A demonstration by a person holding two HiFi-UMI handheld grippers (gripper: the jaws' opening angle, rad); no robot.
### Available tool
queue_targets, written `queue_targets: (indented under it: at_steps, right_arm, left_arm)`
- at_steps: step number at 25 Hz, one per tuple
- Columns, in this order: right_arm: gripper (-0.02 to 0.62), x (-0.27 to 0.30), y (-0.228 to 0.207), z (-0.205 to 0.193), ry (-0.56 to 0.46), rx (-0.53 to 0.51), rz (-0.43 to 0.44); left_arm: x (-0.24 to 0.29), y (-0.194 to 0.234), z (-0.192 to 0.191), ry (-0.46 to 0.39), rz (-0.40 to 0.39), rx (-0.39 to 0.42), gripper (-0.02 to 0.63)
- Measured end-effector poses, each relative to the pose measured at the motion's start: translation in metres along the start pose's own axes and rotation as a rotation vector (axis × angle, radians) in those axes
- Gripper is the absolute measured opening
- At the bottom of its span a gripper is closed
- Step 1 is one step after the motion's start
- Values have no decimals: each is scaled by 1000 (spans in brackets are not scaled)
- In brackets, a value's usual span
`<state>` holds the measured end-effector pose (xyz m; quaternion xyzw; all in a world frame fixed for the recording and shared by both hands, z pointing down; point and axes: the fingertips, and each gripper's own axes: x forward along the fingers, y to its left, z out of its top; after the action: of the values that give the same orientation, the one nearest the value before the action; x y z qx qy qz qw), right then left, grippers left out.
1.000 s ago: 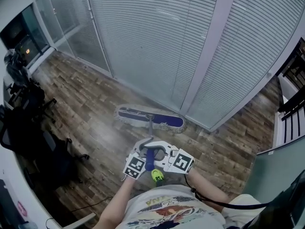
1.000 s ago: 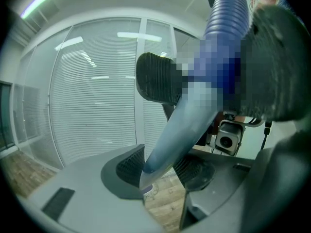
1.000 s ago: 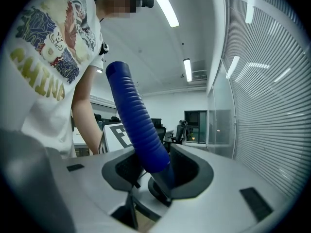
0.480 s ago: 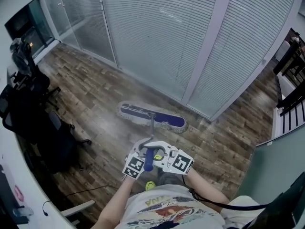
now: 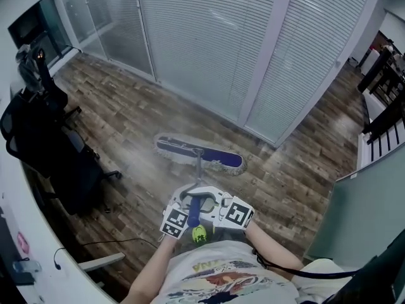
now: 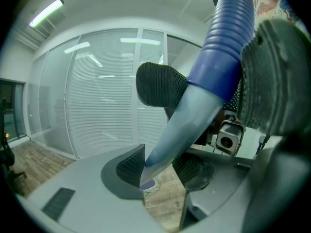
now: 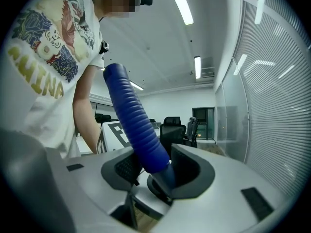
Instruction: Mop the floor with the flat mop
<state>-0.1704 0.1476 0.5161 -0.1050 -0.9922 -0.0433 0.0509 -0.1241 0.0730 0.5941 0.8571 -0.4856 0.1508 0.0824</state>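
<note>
The flat mop's blue head (image 5: 199, 156) with its pale fringe lies flat on the wood floor ahead of me. Its grey pole (image 5: 200, 171) rises to a ribbed blue grip (image 5: 193, 213) with a green end. Both grippers clamp that handle just in front of my chest. My left gripper (image 5: 185, 202) (image 6: 158, 171) holds the pale lower part of the handle (image 6: 194, 110), and its jaws are easing open slightly. My right gripper (image 5: 212, 204) (image 7: 153, 171) holds the blue grip (image 7: 133, 125); its jaws are opening a little too, with the pads still on the grip.
A glass partition with white blinds (image 5: 209, 49) runs across the far side. Black office chairs (image 5: 44, 151) crowd the left, beside a white desk (image 5: 19, 258) and a floor cable (image 5: 120, 242). Dark furniture (image 5: 386, 100) and a grey-green panel (image 5: 367, 214) stand on the right.
The mop and both grippers have travelled together across the floor, and the mop head now lies farther from the foot of the glass wall. Both grips on the handle look unchanged.
</note>
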Motion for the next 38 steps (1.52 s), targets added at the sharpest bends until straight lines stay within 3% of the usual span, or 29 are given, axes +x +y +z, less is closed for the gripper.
queue_targets:
  at_steps: [7,17,22,26,29,33,38]
  right_arm:
    - [169,-45,79,9,-32,51,7]
    - [175,-164,220,8,-72,48,-21]
    - [175,-189,270,11,-96,85,-22]
    - [175,-202,291,-1,-68,54,-22]
    - [175,-204,298,-5,-81,92,-22]
    - [183,-203,292,-16,-87,73,13]
    - [183,-189,263,-7,-91,53,46]
  left_arm:
    - [-29,-87,-6,21,-10,12,152]
    - [-55,-270,-13,86,-77,94,153]
    - [-73,-323,-20,83,-78,106,153]
    - [-75,-347,-31,92,-86,127,153]
    - [-76,-354,-38,99,-91,142,153]
    - [-68,-349,-49,106,-89,154,152]
    - [-60,-316,-36,75,-70,147,151]
